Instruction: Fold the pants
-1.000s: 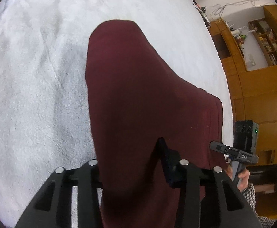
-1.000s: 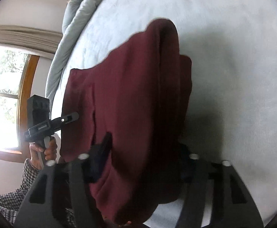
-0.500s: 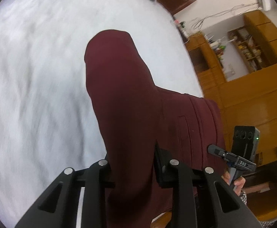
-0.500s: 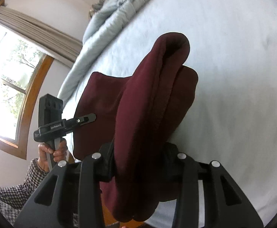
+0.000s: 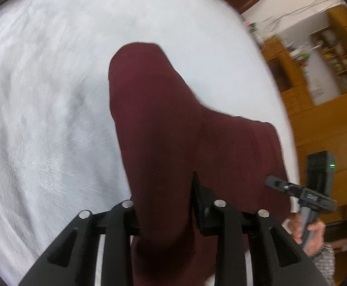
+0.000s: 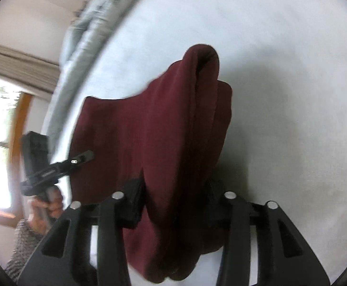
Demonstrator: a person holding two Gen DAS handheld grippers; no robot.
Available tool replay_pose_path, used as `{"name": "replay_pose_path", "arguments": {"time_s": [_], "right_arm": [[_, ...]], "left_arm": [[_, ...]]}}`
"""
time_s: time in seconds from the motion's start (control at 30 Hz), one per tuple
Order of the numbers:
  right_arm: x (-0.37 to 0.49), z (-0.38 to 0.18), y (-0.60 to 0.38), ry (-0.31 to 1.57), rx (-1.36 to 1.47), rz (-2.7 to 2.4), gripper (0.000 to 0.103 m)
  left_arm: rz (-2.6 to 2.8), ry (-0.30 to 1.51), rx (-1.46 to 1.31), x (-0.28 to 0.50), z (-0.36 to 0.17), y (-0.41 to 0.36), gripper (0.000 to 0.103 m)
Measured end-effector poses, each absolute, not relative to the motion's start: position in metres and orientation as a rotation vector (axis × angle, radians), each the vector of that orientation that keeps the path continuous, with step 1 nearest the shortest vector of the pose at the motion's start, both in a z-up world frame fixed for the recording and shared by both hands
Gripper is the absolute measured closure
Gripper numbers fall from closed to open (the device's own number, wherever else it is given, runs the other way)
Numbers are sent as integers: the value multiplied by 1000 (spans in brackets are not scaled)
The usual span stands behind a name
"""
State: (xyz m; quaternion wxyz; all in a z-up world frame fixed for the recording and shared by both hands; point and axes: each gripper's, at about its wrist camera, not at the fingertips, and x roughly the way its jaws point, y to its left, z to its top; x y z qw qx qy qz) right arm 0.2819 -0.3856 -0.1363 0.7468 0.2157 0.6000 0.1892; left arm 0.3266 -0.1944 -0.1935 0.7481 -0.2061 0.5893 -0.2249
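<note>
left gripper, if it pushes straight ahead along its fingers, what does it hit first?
The maroon pants: the left gripper is already shut on them, and the fabric fills the line ahead. Past the fold comes the white bedspread, though the depth is hard to judge.

No text, label or number is sharp enough to read.

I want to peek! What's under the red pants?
Below the pants only the white bed shows, beyond their edges. Whatever lies right under the cloth is covered.
</note>
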Motion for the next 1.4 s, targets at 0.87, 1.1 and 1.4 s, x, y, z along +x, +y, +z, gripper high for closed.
{"name": "replay_pose_path", "arguments": {"time_s": [0.87, 1.1, 1.4], "right_arm": [[199, -102, -372, 1239, 556, 459, 69], [193, -127, -378, 1284, 534, 408, 72], [186, -116, -379, 1248, 548, 421, 45]], "left_arm": [[-311, 1223, -348, 234, -176, -169, 26], [-327, 1286, -329, 238, -194, -173, 21], [-292, 1252, -307, 226, -179, -167, 19]]}}
